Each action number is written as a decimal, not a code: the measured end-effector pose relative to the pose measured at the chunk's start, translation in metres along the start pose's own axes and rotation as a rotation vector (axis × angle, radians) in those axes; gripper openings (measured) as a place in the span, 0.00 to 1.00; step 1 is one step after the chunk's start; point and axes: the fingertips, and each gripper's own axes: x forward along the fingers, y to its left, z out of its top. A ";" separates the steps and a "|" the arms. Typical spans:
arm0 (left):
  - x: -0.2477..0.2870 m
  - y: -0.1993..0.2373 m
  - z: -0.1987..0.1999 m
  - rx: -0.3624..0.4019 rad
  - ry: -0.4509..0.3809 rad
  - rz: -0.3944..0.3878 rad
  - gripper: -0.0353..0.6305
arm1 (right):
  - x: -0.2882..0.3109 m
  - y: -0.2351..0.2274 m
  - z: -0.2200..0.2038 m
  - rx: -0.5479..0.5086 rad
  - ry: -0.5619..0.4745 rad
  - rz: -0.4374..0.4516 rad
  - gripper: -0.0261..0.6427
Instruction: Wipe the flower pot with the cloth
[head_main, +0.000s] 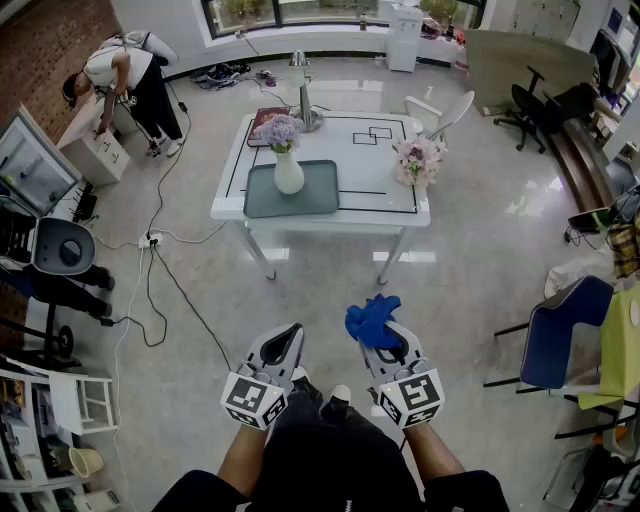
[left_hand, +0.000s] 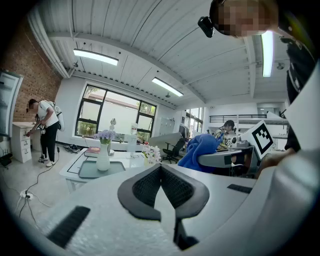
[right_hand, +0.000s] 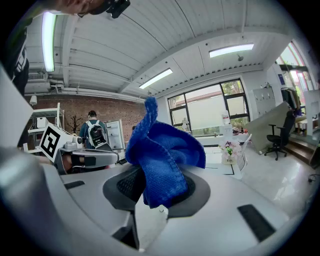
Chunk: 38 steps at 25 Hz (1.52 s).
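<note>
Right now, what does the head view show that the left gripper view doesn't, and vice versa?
Only the head view shows the blue padded chair and the yellow-green chair beside it at the right. Only the left gripper view shows the long ceiling strip lights and the black head-mounted camera. Both show the white table, the white flower pot with purple flowers on its grey-green tray, and the blue knitted cloth clamped in the right gripper.
</note>
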 end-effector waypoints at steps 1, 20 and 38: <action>0.000 0.000 0.000 0.000 0.000 0.000 0.06 | 0.000 0.000 0.000 0.000 0.000 0.001 0.20; 0.031 0.051 -0.015 -0.071 0.005 0.060 0.06 | 0.059 -0.011 0.005 0.036 -0.004 0.082 0.20; 0.173 0.269 0.003 -0.101 0.056 0.024 0.06 | 0.312 -0.060 0.046 0.070 0.026 0.096 0.21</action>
